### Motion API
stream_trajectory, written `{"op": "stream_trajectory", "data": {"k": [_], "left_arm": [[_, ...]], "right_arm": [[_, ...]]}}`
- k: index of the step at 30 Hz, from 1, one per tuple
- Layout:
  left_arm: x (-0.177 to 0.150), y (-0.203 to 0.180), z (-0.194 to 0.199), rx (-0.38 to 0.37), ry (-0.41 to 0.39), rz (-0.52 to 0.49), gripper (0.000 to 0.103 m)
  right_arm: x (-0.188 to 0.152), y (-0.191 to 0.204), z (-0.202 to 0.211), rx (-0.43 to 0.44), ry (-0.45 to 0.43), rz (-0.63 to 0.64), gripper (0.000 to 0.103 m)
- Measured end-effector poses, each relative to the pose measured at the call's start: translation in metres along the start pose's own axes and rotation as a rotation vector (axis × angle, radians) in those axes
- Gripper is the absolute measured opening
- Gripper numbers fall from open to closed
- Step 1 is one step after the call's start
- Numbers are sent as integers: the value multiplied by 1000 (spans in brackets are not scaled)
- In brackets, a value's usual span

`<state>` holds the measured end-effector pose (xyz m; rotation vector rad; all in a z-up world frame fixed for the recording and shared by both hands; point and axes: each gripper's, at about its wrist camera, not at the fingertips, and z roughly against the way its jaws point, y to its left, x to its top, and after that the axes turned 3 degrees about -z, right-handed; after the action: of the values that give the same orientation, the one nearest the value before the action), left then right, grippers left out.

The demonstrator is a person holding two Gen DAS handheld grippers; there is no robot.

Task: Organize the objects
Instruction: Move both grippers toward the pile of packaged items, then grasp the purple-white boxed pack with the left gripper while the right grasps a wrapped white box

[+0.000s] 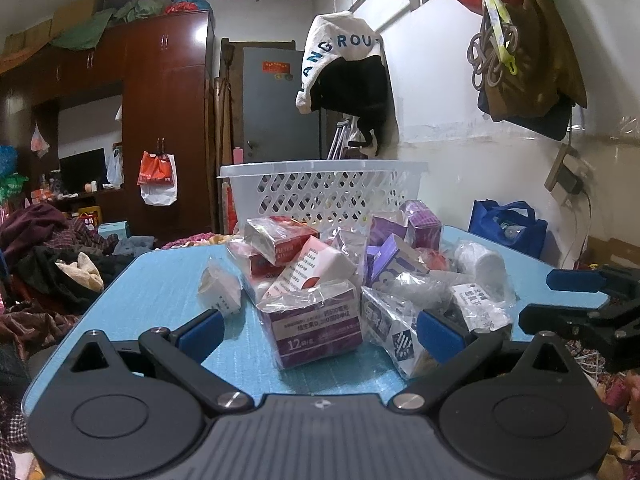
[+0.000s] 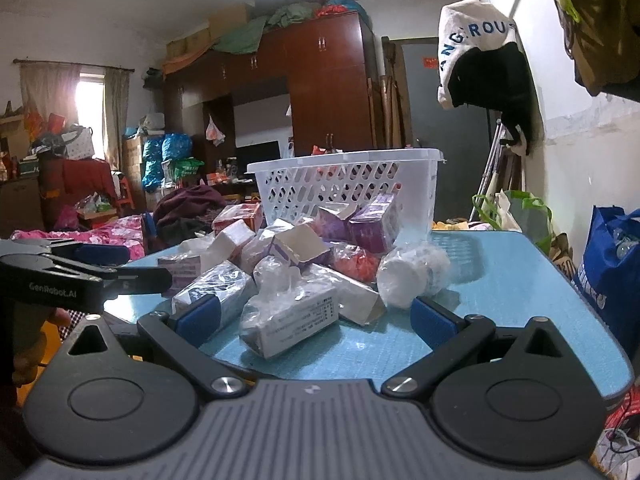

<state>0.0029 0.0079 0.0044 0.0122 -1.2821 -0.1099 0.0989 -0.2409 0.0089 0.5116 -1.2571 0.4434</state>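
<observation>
Cluttered desk [image 1: 160, 280]: both hand-held grippers, left [image 1: 320, 330] and right [image 2: 316, 318], gaped wide, empty; bagged boxes [image 1: 316, 320] looked light, slippery; grip box sides.

White-and-black fabric hanging on the right wall [image 1: 344, 46] carries blue letters reading "ANGROU", its ends hidden in the folds. The near purple-and-white carton wrapped in clear plastic [image 1: 316, 326] shows "12" beside small unreadable print. The black left gripper [image 2: 120, 268], seen from the right wrist, bears "GenRobot.AI".
</observation>
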Motion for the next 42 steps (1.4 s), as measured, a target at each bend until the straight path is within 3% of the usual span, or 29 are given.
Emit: {"op": "stream_trajectory", "data": {"k": [12,18,23,29,31,32,36,39,42], "left_arm": [[-3,10,-8,-38,-5,24,100],[-10,23,-25,-49,2,74,93],[-14,20,-42,-55,23,68,93],[-15,13,-47,-19,16,39,92],[-16,13,-46,-16,15,30,81],[-16,14,-46,-22,24,28,69],[-19,16,-41,-34,15,19,69],[-20,18,-41,-38,19,15,69],[-21,18,-42,-38,16,17,70]], "right_arm": [[-5,9,-2,40,-15,42,102],[-11,14,-24,62,33,30,80],[-16,21,-33,42,46,62,79],[-19,24,-31,18,30,85,65],[-19,23,-30,14,26,87,60],[-19,22,-28,17,28,84,59],[-17,19,-26,17,25,87,52],[-17,21,-24,9,17,96,53],[-16,22,-26,-12,-3,94,79]]}}
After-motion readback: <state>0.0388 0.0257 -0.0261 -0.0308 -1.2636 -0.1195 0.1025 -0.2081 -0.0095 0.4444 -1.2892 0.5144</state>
